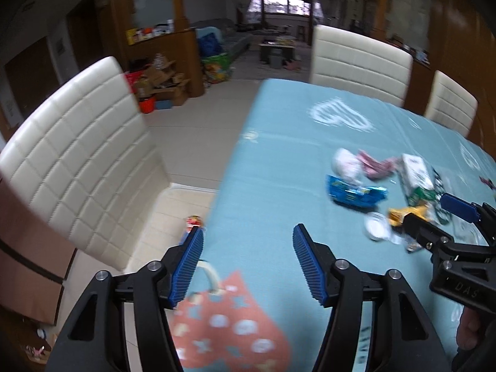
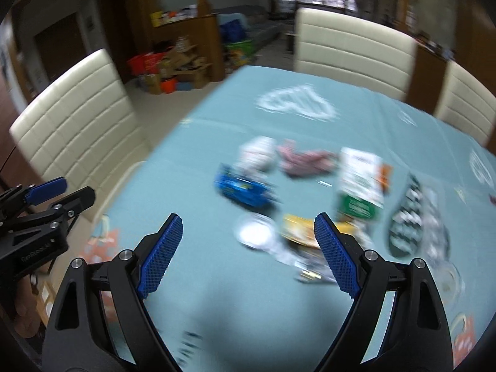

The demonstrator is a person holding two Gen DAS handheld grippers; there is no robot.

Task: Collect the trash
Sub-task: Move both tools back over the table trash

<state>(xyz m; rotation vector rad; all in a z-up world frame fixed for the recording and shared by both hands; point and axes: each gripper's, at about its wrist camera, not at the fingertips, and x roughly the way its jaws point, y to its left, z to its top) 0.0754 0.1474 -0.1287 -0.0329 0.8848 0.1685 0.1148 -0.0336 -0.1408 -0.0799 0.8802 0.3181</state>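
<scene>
Trash lies in a cluster on the light blue tablecloth: a blue wrapper, a white crumpled bag, a pink wrapper, a white and green carton, a yellow packet and a white lid. My right gripper is open and empty, just short of the lid and the yellow packet. My left gripper is open and empty over the table's left part, away from the blue wrapper and the carton. The right gripper also shows in the left wrist view.
Cream padded chairs stand at the left and at the far side. A small red-topped object lies on the left chair's seat. The cloth has an orange print near me. Boxes are piled on the floor beyond.
</scene>
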